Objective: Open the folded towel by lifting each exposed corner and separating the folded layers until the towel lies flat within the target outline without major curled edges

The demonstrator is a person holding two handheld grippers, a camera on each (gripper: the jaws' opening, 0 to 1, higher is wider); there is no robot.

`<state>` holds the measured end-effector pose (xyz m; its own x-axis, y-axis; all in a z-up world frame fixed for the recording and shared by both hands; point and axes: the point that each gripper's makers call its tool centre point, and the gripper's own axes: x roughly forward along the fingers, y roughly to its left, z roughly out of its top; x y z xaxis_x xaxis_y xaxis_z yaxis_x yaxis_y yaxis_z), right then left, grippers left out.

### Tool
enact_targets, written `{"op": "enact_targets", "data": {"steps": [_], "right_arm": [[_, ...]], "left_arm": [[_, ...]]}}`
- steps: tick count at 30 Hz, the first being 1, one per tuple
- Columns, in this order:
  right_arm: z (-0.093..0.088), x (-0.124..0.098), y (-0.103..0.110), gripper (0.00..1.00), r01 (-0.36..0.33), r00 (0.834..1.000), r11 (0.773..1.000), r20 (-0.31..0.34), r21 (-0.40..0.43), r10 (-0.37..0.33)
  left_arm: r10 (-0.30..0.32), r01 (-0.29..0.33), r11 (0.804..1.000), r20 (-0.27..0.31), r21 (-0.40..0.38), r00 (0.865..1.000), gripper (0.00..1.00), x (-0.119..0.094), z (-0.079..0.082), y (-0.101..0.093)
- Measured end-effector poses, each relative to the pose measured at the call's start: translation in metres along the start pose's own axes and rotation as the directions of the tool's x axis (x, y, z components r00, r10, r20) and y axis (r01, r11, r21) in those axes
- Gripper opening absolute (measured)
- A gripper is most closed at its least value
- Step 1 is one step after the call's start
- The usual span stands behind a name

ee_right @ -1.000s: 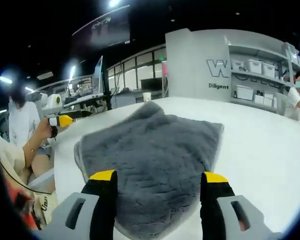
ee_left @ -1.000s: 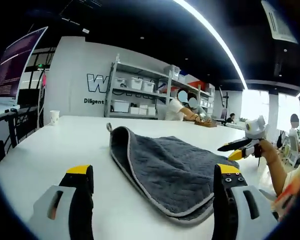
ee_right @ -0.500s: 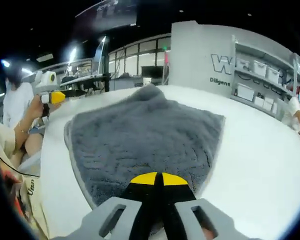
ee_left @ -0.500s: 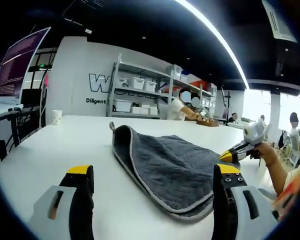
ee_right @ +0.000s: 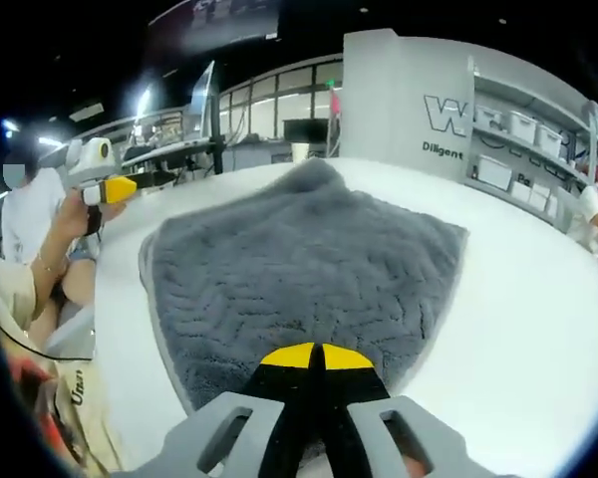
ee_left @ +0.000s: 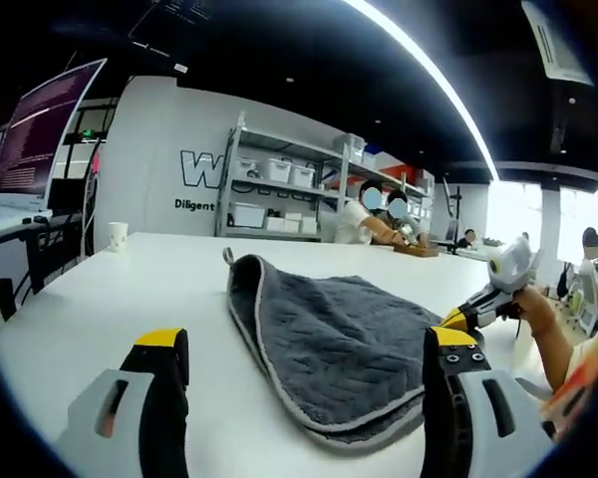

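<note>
A grey towel (ee_left: 339, 334) with a pale hem lies folded on the white table (ee_left: 130, 289), a small loop at its far corner. My left gripper (ee_left: 304, 344) is open and hovers low in front of the towel's near fold, its yellow tips apart on either side. In the right gripper view the towel (ee_right: 299, 269) spreads out ahead, and my right gripper (ee_right: 314, 356) is shut on its near edge. From the left gripper view, the right gripper (ee_left: 470, 314) meets the towel's right edge, held by a hand. The left gripper (ee_right: 110, 189) shows at the far left.
A paper cup (ee_left: 118, 235) stands at the table's far left. Behind it are a shelf rack with white bins (ee_left: 279, 194), a wall monitor (ee_left: 50, 129) and seated people. The table's edge (ee_right: 110, 329) runs close beside the person's body.
My right gripper's jaws, open around the towel's near edge a second ago, have shut on it. The left gripper has stayed open; both views have shifted only slightly.
</note>
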<state>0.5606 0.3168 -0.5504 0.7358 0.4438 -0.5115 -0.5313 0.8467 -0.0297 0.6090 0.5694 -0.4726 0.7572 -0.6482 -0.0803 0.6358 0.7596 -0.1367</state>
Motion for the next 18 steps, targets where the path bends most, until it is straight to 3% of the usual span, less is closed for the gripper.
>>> {"op": "enact_targets", "data": {"steps": [8,18], "right_arm": [[0.008,0.009,0.04,0.0,-0.096,0.995,0.995,-0.027,-0.04,0.095],[0.019,0.026,0.097,0.0,-0.204,0.979,0.97,-0.049,-0.131,0.199]], "left_arm": [[0.013,-0.013,1.0,0.009,0.001,1.0,0.97,-0.009,0.003,0.003],[0.031,-0.031,0.999,0.02,-0.011,0.999,0.96,-0.017,0.002,0.01]]}}
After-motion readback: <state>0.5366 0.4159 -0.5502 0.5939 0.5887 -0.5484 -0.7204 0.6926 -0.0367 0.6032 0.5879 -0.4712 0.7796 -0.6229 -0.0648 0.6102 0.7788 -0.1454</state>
